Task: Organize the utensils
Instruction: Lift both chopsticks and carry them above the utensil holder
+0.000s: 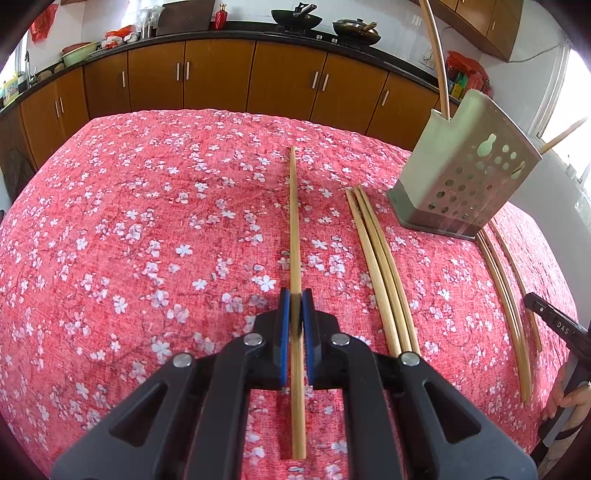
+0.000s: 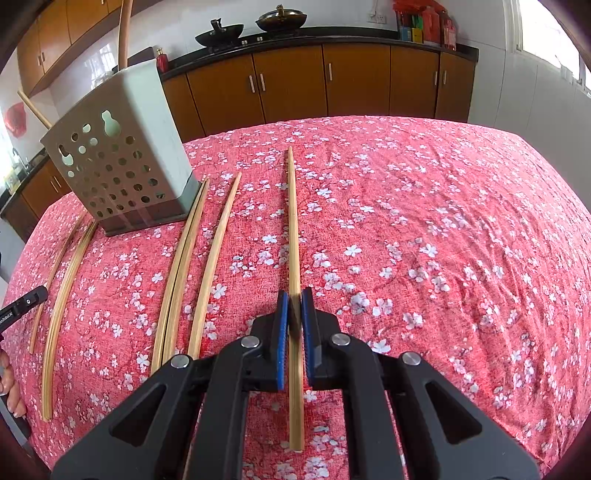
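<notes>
My left gripper (image 1: 295, 301) is shut on a bamboo chopstick (image 1: 293, 221) that points away along the red floral tablecloth. My right gripper (image 2: 294, 300) is shut on another bamboo chopstick (image 2: 293, 221) in the same way. A grey perforated utensil holder (image 1: 465, 173) stands at the right of the left wrist view and at the left of the right wrist view (image 2: 118, 158); a few chopsticks stick out of its top. Loose chopsticks lie on the cloth beside it: three together (image 1: 380, 266) and more further right (image 1: 506, 295). They also show in the right wrist view (image 2: 184, 266).
The table is covered by a red cloth with white blossoms (image 1: 147, 240). Brown kitchen cabinets (image 1: 221, 74) and a counter with woks (image 1: 295, 16) run behind it. The other gripper's black body (image 1: 557, 325) shows at the right edge.
</notes>
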